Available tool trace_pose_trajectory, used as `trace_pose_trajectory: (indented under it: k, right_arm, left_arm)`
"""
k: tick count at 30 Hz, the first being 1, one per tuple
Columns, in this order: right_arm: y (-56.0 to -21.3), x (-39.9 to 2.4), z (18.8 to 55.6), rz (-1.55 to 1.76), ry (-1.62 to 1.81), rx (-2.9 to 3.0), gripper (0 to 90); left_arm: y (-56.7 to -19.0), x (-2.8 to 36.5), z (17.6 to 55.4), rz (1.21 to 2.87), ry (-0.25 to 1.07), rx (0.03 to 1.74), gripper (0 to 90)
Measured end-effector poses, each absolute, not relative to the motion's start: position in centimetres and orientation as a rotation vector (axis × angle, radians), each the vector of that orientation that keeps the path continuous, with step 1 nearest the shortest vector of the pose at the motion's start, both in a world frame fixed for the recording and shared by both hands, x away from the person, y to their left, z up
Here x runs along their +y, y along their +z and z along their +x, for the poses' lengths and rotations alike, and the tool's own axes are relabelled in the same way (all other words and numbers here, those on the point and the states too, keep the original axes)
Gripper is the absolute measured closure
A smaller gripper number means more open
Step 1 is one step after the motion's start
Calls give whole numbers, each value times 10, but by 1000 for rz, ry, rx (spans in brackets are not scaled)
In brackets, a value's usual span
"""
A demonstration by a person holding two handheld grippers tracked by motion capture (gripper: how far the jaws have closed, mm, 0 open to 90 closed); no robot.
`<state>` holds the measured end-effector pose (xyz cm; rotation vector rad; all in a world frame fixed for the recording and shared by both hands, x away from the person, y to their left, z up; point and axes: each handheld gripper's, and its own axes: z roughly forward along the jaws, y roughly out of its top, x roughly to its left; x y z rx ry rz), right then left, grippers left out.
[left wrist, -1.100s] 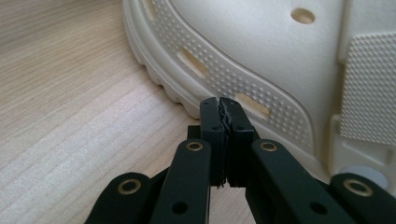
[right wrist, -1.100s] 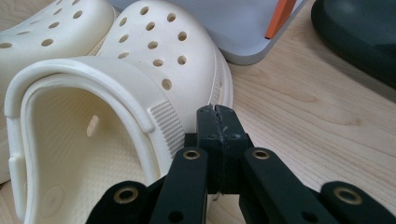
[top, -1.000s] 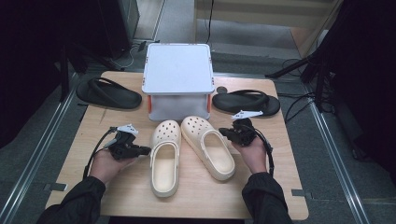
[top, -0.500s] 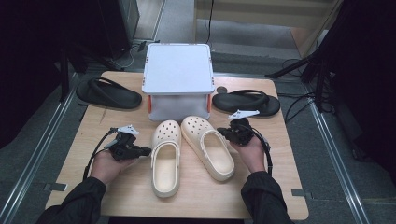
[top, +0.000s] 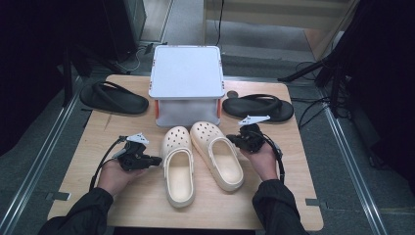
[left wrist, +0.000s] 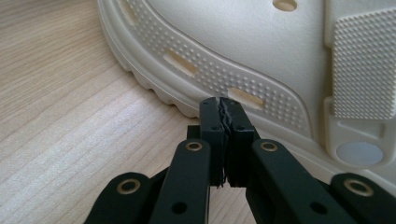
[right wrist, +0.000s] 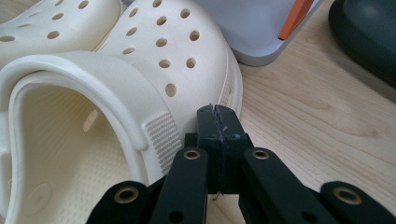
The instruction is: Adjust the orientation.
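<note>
Nearest me, the person's dark sleeves come in over the front edge of the wooden surface (top: 98, 142) and are cut off there, so nothing above the forearms can be made out. The left hand (top: 115, 175) lies low on the wood, palm up, cradling the left gripper (top: 155, 160), which points level toward the left clog (top: 178, 166). Its fingers (left wrist: 212, 135) are clenched together with nothing between them; in the left gripper view the tips sit just beside the clog's ribbed side wall, and whether they touch it I cannot tell. That clog's toe and heel run out of that view.

The right hand (top: 263, 159) rests the same way on the other side, holding the right gripper (top: 231, 142) aimed at the right clog (top: 217, 154). Its fingers (right wrist: 210, 128) are likewise pressed shut and empty, their tips close against the clog's outer side near the rim of the opening; contact is hard to judge. Cables loop from both grippers back along the wrists.

The two cream clogs lie side by side in the middle of the surface, toes pointing away from the person, between the two grippers.

Beyond their toes stands a grey lidded box (top: 186, 83) with orange clips. A black sandal (top: 113, 98) lies to its left, another black sandal (top: 258, 106) to its right. Farther back, everything falls into darkness.
</note>
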<state>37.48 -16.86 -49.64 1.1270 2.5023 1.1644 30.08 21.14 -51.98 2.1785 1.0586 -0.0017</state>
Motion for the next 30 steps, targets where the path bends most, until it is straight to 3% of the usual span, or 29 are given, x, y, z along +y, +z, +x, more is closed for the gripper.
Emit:
trace_pose_trajectory:
  k: [30]
  right_arm:
    - [-497, -168, 374, 1125, 1177, 2512, 900]
  left_arm:
    - [-521, 191, 293, 2196, -39, 986, 875]
